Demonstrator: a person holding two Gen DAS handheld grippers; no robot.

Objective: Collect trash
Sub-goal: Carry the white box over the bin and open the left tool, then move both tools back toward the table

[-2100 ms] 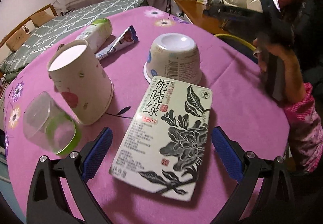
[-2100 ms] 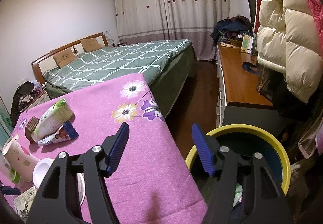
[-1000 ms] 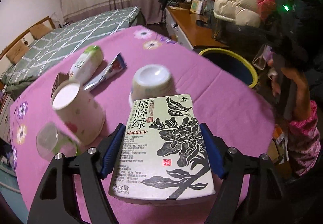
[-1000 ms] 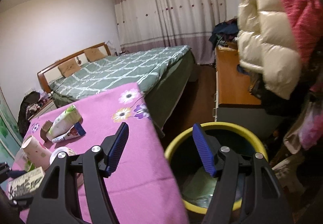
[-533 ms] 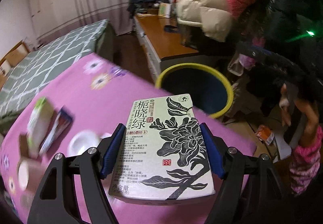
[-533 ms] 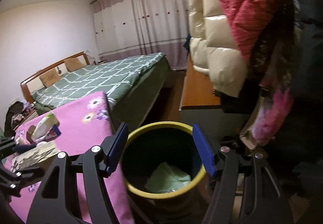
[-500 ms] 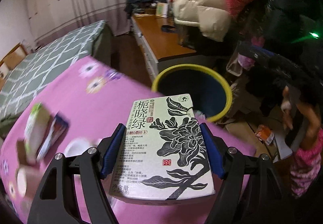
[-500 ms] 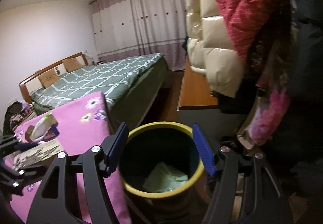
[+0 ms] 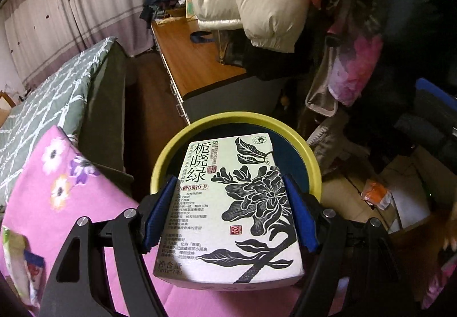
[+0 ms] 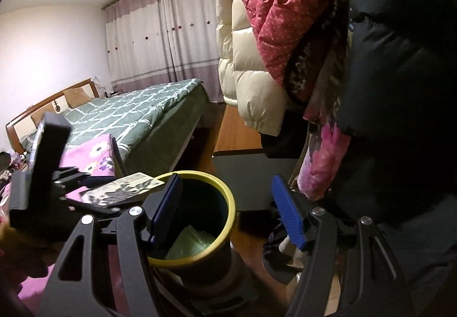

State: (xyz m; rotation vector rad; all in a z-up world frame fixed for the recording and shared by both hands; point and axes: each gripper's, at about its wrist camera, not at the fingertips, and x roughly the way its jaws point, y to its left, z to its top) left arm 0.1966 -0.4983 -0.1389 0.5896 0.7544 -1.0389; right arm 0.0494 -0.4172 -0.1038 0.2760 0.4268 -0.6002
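- Left gripper [image 9: 228, 214]: lower centre of the left wrist view, blue pads clamped on both long sides of the carton; also seen at the left of the right wrist view [image 10: 85, 188], blurred.
- Carton [image 9: 237, 208]: flat, pale green, black flower print and Chinese text, held face up; its far end reaches over the bin's mouth. In the right wrist view [image 10: 120, 188] it sits left of centre, its tip just over the bin's near rim.
- Bin [image 9: 312, 163]: yellow rim, dark inside, centre of the left wrist view, on the floor just beside the table's edge. In the right wrist view [image 10: 228, 203] it is at lower centre.
- Green trash [image 10: 191, 242]: lying at the bottom of the bin, blurred.
- Right gripper [image 10: 225, 211]: lower centre of the right wrist view, jaws spread wide with nothing between them, above the bin's right side.
- Table [image 9: 42, 203]: pink flowered cloth, lower left of the left wrist view.
- Packets [image 9: 20, 262]: on the cloth at the far lower left edge, blurred.
- Bed [image 10: 137, 111]: green checked cover, left middle of the right wrist view.
- Desk [image 9: 194, 60]: wooden top, upper centre of the left wrist view.
- Coats [image 10: 271, 31]: cream and red padded, hanging at upper right.
- Curtains [image 10: 171, 31]: pale, upper centre.
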